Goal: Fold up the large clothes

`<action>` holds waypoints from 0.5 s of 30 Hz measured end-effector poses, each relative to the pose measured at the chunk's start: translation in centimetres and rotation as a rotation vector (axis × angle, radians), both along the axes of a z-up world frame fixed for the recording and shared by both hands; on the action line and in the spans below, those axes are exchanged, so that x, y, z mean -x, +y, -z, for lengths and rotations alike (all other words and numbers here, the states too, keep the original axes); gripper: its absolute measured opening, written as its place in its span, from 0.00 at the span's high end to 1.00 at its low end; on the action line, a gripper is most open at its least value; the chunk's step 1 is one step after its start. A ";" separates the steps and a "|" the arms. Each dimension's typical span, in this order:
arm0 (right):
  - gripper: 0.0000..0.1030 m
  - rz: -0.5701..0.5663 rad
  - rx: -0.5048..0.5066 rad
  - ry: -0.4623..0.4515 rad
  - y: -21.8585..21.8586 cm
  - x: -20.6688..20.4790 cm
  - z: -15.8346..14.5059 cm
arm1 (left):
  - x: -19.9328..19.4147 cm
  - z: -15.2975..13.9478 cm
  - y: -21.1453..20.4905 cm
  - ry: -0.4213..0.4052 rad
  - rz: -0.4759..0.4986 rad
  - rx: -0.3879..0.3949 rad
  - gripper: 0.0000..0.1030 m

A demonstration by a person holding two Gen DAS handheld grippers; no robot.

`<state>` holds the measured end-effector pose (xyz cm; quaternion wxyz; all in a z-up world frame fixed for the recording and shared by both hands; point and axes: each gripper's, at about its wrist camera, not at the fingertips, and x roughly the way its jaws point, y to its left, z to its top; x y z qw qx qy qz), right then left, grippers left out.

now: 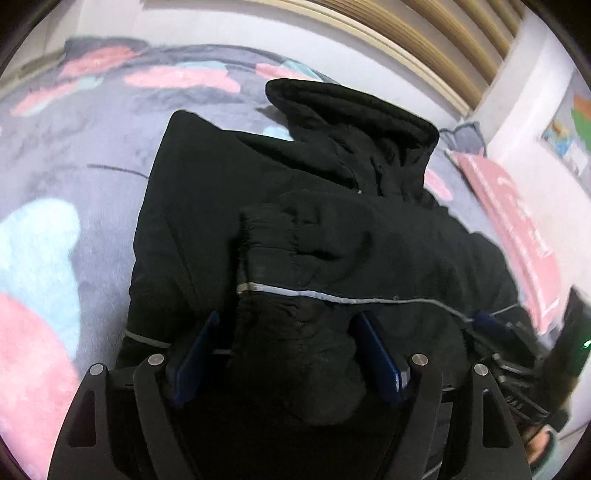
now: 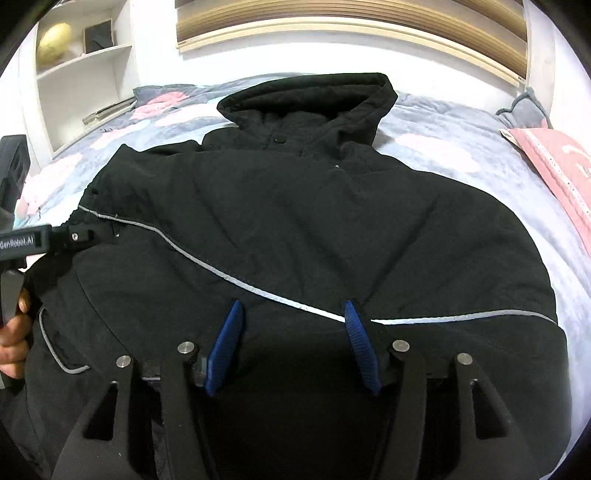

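A black hooded jacket (image 2: pixel 295 221) lies face up on the bed, hood (image 2: pixel 314 99) toward the headboard. One sleeve (image 1: pixel 303 258) with a grey reflective stripe is folded across the chest. My left gripper (image 1: pixel 288 317) stands wide, straddling the sleeve's cuff end. Cloth touches the right blue pad (image 1: pixel 380 358), while a gap shows beside the left one. My right gripper (image 2: pixel 292 304) hovers open over the jacket's lower front, right by the stripe, with nothing pinched between its pads. Its tip (image 1: pixel 495 321) shows at the right edge of the left wrist view.
The jacket rests on a grey fleece blanket (image 2: pixel 461 147) with pink and pale blue patches. A pink pillow (image 2: pixel 554 173) lies at the right. Behind are a wooden headboard (image 2: pixel 351 29) and white shelves (image 2: pixel 74 62). A hand (image 2: pixel 14 332) grips the left tool.
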<state>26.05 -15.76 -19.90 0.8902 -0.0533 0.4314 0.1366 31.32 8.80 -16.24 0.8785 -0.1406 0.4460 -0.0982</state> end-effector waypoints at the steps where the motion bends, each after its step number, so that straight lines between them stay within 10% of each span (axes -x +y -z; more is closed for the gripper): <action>1: 0.41 0.001 0.003 0.004 0.1 0.1 0.0 | -0.2 -0.3 -0.2 0.007 0.001 -0.017 0.24; 9: 0.40 -0.018 -0.005 0.099 -1.8 -1.9 -6.1 | 0.4 -10.7 1.8 -0.141 0.030 -0.045 0.24; 15: 0.35 0.156 -0.195 0.029 -6.3 -10.4 -12.5 | -8.2 -15.3 3.9 -0.137 -0.088 -0.059 0.24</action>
